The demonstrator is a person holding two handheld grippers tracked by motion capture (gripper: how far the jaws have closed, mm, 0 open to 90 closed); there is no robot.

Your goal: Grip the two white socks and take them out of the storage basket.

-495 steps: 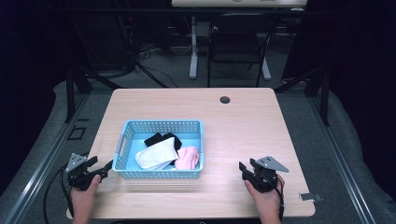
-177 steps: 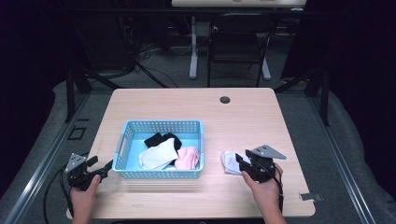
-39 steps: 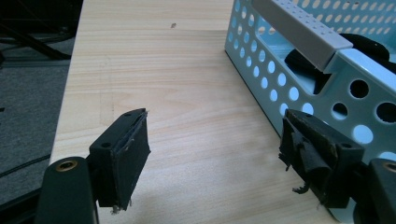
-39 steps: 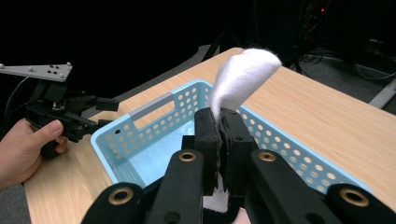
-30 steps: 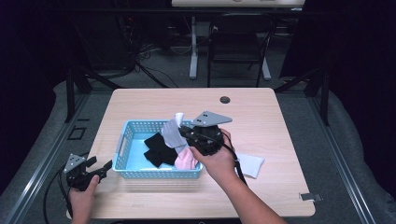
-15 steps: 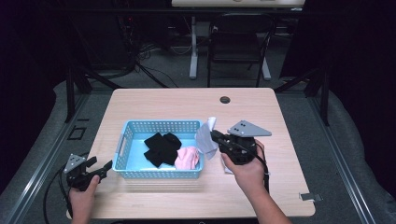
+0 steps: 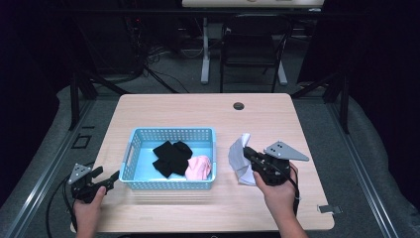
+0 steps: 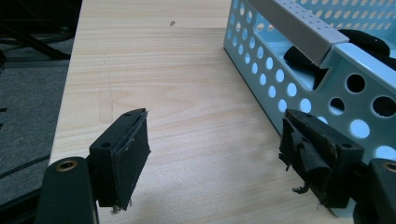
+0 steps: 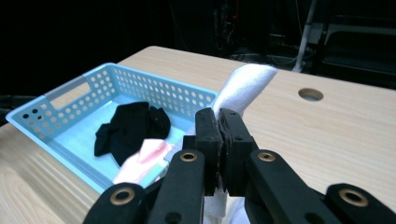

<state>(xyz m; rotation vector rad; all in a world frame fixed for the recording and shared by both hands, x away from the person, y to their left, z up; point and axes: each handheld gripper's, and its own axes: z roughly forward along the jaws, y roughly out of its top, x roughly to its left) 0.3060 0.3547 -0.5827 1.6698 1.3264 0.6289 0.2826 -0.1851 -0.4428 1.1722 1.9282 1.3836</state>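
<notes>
- A wooden table (image 7: 208,119) is filling the middle of the high view, with a small round hole (image 7: 238,106) sitting near its upper edge.
- A light blue perforated basket (image 7: 171,134) is resting left of centre on the table; in the right gripper view it is lying at the left of the frame.
- Black socks (image 7: 169,157) are lying bunched in the middle of the basket, and a pink sock (image 7: 198,167) is lying beside them at the basket's lower right corner.
- The right gripper (image 7: 251,157) is sitting at lower right of centre in the high view, just right of the basket, its jaws pressed together on a white sock (image 7: 238,154), which is sticking up above the jaws and hanging below them.
- A second white piece is lying on the table under that gripper.
- The left gripper (image 7: 108,179) is resting at the lower left of the high view, just beside the basket's left end, its jaws standing wide apart over bare wood.
</notes>
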